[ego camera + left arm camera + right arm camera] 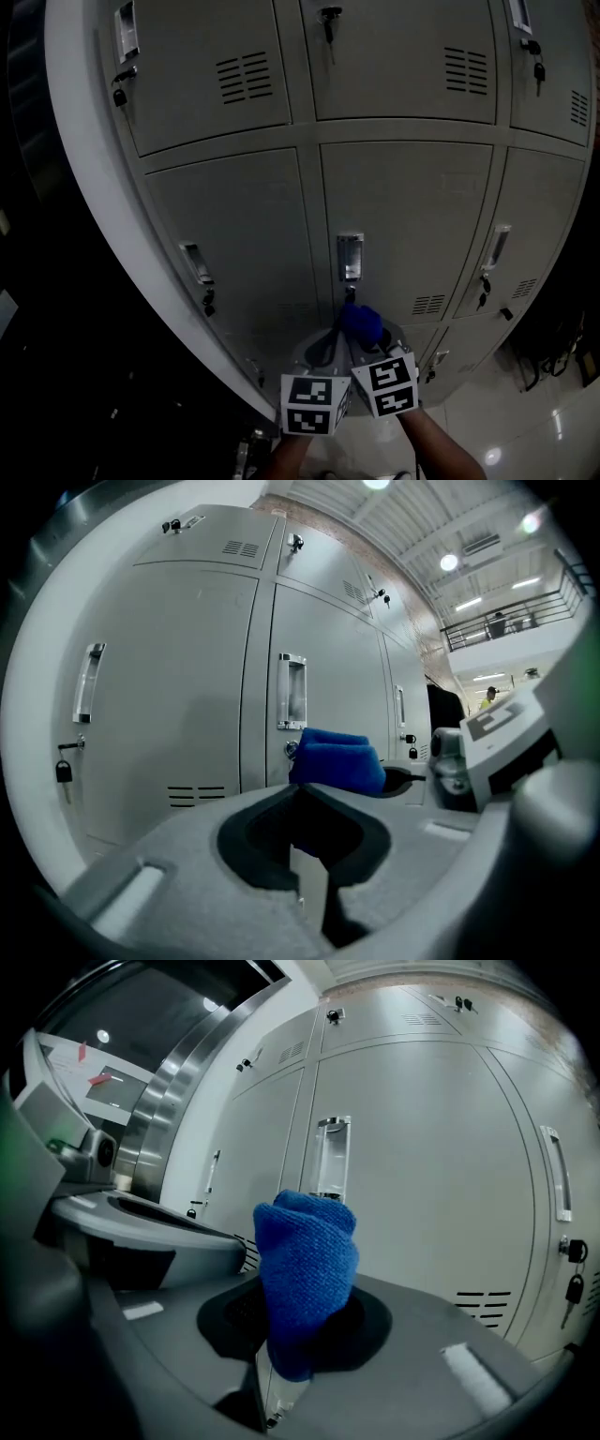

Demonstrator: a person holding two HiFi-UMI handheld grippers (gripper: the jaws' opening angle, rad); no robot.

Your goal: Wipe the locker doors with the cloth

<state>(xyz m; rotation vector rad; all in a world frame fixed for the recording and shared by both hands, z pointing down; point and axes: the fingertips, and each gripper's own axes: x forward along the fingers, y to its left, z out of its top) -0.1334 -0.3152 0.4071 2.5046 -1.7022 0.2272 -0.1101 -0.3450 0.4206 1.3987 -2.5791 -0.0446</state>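
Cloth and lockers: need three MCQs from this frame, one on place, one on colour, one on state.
1. Where is the cloth?
A. On the floor
B. Hung on a locker handle
C. In the jaws of the right gripper

2. What colour is the cloth?
A. Red
B. Blue
C. White

3. How do the locker doors in front stand?
A. Shut
B. Wide open
C. Taken off

Answers:
1 C: the right gripper view shows its jaws clamped on the cloth.
2 B: it is plainly blue in all three views.
3 A: every door in view sits flush in its frame.
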